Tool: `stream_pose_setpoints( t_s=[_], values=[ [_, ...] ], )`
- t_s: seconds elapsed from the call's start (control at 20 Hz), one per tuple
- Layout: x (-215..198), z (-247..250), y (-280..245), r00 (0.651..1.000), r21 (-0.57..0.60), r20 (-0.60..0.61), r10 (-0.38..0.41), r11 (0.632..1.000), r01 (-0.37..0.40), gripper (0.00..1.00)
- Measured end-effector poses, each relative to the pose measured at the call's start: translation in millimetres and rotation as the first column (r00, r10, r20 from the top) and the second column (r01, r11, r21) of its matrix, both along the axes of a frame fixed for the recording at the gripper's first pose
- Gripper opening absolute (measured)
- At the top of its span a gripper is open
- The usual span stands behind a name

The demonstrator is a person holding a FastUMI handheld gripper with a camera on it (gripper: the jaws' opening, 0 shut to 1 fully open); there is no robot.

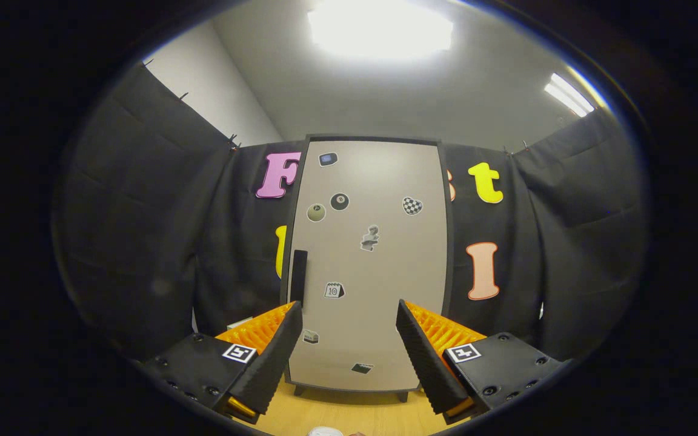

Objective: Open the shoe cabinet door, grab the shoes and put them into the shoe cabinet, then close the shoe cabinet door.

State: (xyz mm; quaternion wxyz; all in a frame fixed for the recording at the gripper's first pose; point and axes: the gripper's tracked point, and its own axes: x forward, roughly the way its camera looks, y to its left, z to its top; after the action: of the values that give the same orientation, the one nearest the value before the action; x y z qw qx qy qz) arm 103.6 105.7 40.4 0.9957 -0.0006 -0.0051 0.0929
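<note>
1. Claw (349,318) spread wide, nothing between the fingers (276,345). Ridged black pads face inward, orange backing behind, square marker tags on both black finger bases.
2. Just under the fingers: pale wood floor (349,418). A small whitish thing (325,431) peeks in at the very bottom, below the claw. Could be a shoe toe, too cut off to tell.
3. Ahead of the fingers, past that strip of floor: shoe cabinet (370,266), upright on short dark feet, against the black booth cloth.
4. Shoe cabinet door (385,290) is beige with a dark frame and sits flush, so it looks shut. It sits framed in the gap between the two fingertips, not touching either.
5. Handle (299,277): black vertical bar on the door's left edge, right above the left fingertip, beyond it. No contact.
6. Small stickers (370,237) scattered over the door panel: a billiard ball, a checkered heart, a calendar and others. Not task-relevant.
7. Step in hand, my read: the very first one, opening the door. Nothing on shoes or closing is done yet.
8. Next move likely calls for going forward and left and rising a little to line the gap up with the bar, then closing both fingers on it and pulling. Hinges presumably on the right edge, so the swing would come from the left.
9. Risk: the bar is thin and close to the door face, so a pad may skid on the panel rather than seat.
</note>
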Motion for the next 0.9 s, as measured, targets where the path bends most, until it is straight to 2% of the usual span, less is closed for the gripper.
stream_pose_setpoints(
  t_s=[0.5,0.9],
  values=[
    [87,-1,65,0.998,0.036,-0.006,0.059,0.998,-0.059,0.98],
    [138,-15,103,0.994,0.042,-0.033,0.101,0.994,-0.099,0.98]
  ],
)
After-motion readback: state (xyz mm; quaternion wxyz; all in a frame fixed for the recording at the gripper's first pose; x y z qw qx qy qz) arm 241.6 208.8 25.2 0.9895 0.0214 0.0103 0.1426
